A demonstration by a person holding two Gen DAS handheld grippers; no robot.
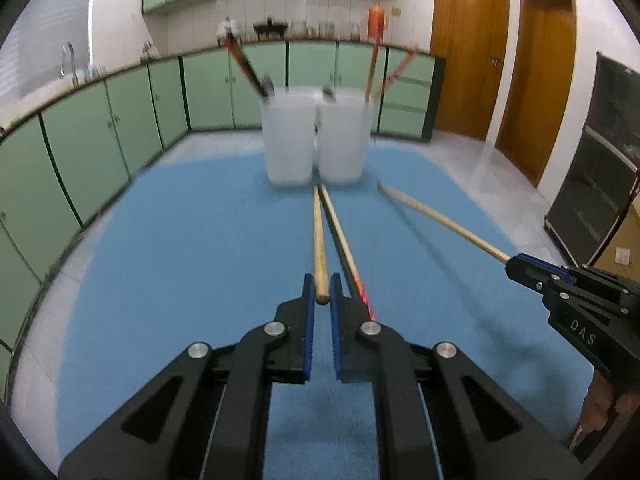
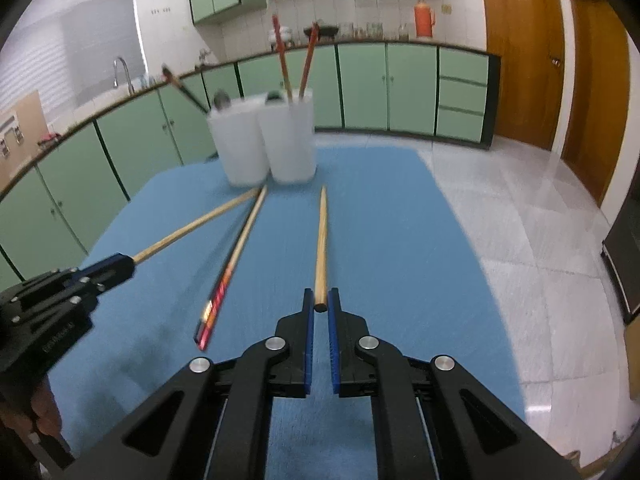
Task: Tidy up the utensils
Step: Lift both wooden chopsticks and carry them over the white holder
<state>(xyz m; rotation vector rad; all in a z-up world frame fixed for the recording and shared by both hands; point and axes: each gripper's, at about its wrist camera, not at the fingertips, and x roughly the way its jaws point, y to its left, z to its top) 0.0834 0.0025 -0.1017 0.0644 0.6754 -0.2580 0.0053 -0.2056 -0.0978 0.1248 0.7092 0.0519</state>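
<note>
Blue mat (image 1: 180,240) covers the table, and its left edge falls off toward green base cabinets (image 1: 80,152) with plenty of bare mat on that side. Toward the far edge stand two white cups (image 1: 288,140), side by side and touching, dark and red-handled sticks leaning out of them. Left gripper (image 1: 321,292) is clamped tight on the butt of a plain wooden chopstick (image 1: 319,240), tip aimed at the gap between the cups. Just right of it a dark chopstick with red markings (image 2: 224,284) lies flat on the mat, untouched, its tip near the cups. Further right, the right gripper (image 2: 320,304) pinches a second wooden chopstick (image 2: 321,240), tip short of the cups. Beyond it the mat's right edge gives way to pale floor tiles (image 2: 520,220) and wooden doors (image 2: 520,52).
</note>
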